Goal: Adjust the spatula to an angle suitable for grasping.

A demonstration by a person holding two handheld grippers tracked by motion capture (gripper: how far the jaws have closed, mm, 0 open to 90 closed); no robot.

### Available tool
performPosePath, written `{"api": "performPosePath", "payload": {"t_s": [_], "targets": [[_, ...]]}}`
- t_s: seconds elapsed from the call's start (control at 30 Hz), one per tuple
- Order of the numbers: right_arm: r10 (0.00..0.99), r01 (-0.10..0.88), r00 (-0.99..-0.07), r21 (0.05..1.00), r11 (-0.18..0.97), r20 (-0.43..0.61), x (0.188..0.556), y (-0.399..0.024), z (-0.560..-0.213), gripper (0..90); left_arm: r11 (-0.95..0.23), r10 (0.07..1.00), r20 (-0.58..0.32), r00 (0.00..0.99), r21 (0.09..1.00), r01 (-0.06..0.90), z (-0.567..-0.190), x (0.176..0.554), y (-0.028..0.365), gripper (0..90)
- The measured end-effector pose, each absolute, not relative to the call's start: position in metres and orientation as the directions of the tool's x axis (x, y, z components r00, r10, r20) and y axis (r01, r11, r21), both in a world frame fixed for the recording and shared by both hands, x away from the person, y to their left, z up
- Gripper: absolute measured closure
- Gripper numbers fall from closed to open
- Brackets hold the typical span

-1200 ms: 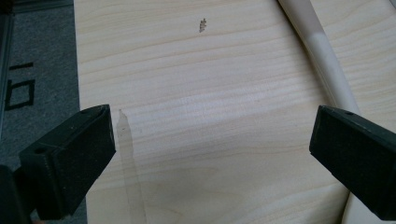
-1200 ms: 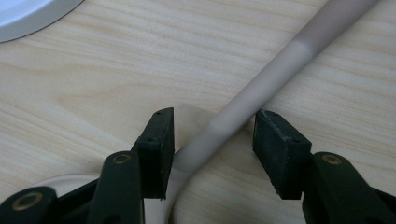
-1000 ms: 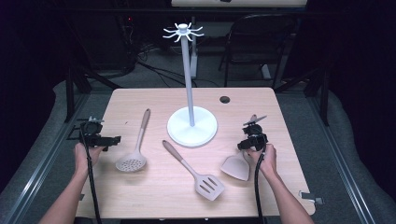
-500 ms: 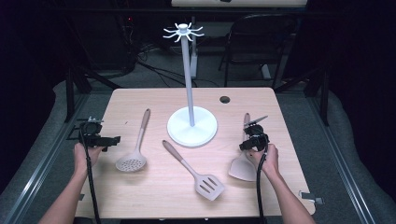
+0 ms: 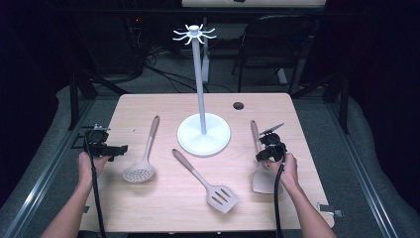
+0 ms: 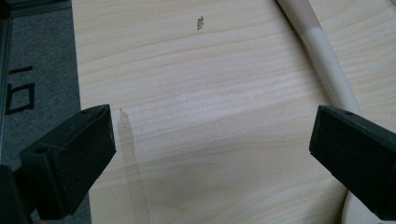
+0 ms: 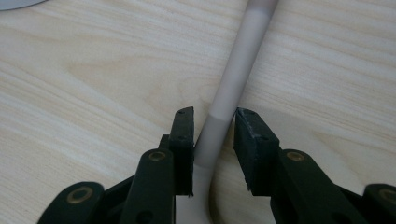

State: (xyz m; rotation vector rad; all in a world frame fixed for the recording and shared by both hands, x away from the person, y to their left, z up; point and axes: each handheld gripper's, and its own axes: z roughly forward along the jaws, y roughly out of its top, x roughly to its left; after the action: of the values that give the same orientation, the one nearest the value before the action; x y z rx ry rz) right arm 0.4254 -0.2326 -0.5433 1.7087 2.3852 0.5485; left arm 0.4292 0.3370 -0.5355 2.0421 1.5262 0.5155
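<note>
A pale solid spatula (image 5: 262,182) lies at the table's right, handle pointing away from me. My right gripper (image 5: 266,150) is lowered over that handle. In the right gripper view its jaws have just been closing, and the handle (image 7: 243,56) runs up between the two pads (image 7: 184,140) with thin gaps on both sides, so my right gripper (image 7: 212,126) is still open. My left gripper (image 5: 118,148) rests near the table's left edge, wide open (image 6: 212,140) over bare wood. The skimmer's handle (image 6: 327,60) passes beside its right jaw.
A white utensil stand (image 5: 203,134) with hooks on top rises from the middle of the table (image 5: 148,208). A skimmer (image 5: 141,171) lies left of it, and a slotted spatula (image 5: 220,196) in front. A small round hole (image 5: 238,105) sits at the back right.
The solid spatula has swung round: its head shifted right and its handle now sticks out beyond the right gripper. The right jaws have narrowed around the handle. The left hand has kept still.
</note>
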Motion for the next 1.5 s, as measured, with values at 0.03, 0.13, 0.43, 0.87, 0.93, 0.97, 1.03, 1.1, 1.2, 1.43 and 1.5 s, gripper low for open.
{"api": "performPosePath", "payload": {"t_s": [0.03,0.13,0.43,0.87,0.93,0.97,1.03,1.1,1.2,1.43,1.5], "targets": [[0.939,0.881,-0.334,0.382,0.28,0.083,0.425,-0.233,-0.543,69.6,-0.22,0.957,-0.012,0.289,0.62,0.753,-0.535,0.429,0.337,0.2],[0.939,0.882,-0.334,0.382,0.278,0.087,0.424,-0.234,-0.543,70.2,-0.22,0.957,-0.011,0.289,0.62,0.753,-0.535,0.429,0.337,0.2],[0.933,0.885,-0.348,0.361,0.295,0.09,0.419,-0.236,-0.542,73.1,-0.223,0.957,-0.009,0.291,0.617,0.755,-0.535,0.429,0.337,0.2],[0.922,0.891,-0.376,0.309,0.332,0.092,0.412,-0.235,-0.54,75.7,-0.22,0.958,-0.009,0.287,0.618,0.755,-0.535,0.429,0.337,0.3],[0.926,0.896,-0.362,0.314,0.314,0.107,0.41,-0.236,-0.541,75.9,-0.221,0.958,-0.009,0.287,0.617,0.755,-0.535,0.429,0.337,0.3],[0.927,0.899,-0.359,0.304,0.315,0.103,0.41,-0.237,-0.54,75.8,-0.223,0.957,-0.007,0.288,0.616,0.755,-0.535,0.429,0.337,0.3],[0.925,0.901,-0.364,0.295,0.319,0.112,0.41,-0.238,-0.539,75.1,-0.225,0.957,-0.005,0.289,0.618,0.753,-0.535,0.429,0.337,0.3],[0.925,0.899,-0.366,0.297,0.322,0.106,0.41,-0.238,-0.539,71.3,-0.224,0.958,-0.002,0.286,0.619,0.753,-0.535,0.429,0.336,0.3],[0.926,0.897,-0.364,0.306,0.32,0.1,0.414,-0.238,-0.539,67.9,-0.229,0.957,0.001,0.291,0.616,0.753,-0.536,0.43,0.336,0.3],[0.925,0.896,-0.372,0.291,0.335,0.081,0.427,-0.23,-0.542,71.3,-0.232,0.956,-0.001,0.293,0.609,0.758,-0.536,0.43,0.334,0.4],[0.926,0.896,-0.371,0.291,0.337,0.072,0.429,-0.228,-0.543,73.8,-0.232,0.956,-0.002,0.294,0.609,0.758,-0.536,0.431,0.334,0.5]]}}
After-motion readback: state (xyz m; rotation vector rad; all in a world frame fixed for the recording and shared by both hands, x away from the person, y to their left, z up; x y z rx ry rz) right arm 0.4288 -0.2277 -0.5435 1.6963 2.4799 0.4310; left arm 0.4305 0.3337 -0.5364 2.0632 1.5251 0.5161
